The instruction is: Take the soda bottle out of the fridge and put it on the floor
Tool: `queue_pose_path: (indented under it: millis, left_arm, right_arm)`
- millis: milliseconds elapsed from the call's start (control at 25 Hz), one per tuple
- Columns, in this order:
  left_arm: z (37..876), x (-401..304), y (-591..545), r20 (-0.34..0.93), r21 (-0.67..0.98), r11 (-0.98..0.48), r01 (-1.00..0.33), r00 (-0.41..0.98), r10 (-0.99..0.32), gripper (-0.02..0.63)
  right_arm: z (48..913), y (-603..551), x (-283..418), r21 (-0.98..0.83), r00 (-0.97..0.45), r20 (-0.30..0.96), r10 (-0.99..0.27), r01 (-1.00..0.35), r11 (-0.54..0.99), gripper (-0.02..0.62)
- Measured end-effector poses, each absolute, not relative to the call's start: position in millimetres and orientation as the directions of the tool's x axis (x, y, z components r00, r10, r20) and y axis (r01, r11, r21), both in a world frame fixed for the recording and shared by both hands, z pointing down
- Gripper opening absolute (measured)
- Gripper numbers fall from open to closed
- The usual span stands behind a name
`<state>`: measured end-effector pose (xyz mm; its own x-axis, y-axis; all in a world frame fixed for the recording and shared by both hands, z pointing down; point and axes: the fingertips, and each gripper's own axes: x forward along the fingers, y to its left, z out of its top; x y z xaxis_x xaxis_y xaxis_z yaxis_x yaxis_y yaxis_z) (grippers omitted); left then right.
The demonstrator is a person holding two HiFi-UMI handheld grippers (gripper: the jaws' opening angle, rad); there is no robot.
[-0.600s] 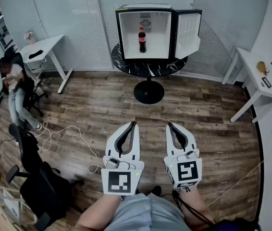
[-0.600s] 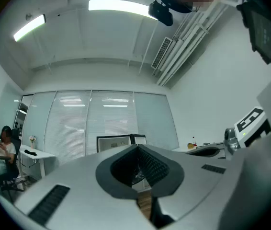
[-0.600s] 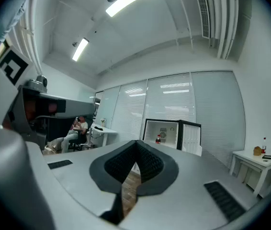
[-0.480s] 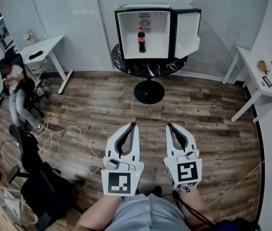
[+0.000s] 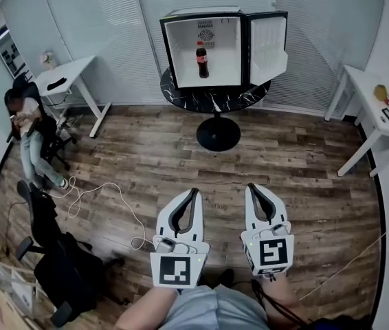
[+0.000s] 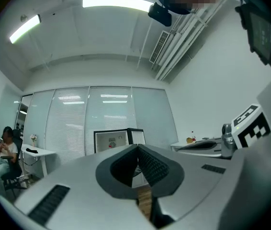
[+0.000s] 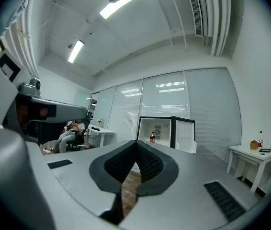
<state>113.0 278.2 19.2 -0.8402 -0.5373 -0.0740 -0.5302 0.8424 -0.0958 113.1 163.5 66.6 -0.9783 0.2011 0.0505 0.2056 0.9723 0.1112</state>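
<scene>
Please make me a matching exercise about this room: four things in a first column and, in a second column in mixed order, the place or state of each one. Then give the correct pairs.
Column 1
1. soda bottle
2. fridge door
3. white cable
4. right claw

Column 2
A. shut, with nothing in it
B. swung open
C. upright inside the fridge
D. lying loose on the wooden floor

Pairs: 1-C, 2-B, 3-D, 4-A
</scene>
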Motion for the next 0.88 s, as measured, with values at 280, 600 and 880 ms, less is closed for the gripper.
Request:
queue_pose_path:
  millis: [280, 600, 880]
  left_arm:
    - [39.0, 86.3, 279.8, -0.032, -0.082, 0.861, -0.502, -0.862, -0.506, 0.017]
    - [55.1, 9.6, 301.9, -0.023, -0.045, 0.888, -0.458, -0.888, -0.459, 0.017]
    - [60.1, -104.3, 322.4, -0.034, -0.010, 0.895, -0.446, -0.894, -0.446, 0.017]
  right_arm:
    - [85.6, 144.3, 85.4, 0.115, -0.981, 0.082, 0.176, 0.184, 0.976, 0.014]
    - [105.6, 154.1, 9.3, 0.057, -0.973, 0.109, 0.206, 0.213, 0.975, 0.014]
    - [109.8, 183.6, -102.1, 0.102, -0.964, 0.124, 0.234, 0.247, 0.964, 0.014]
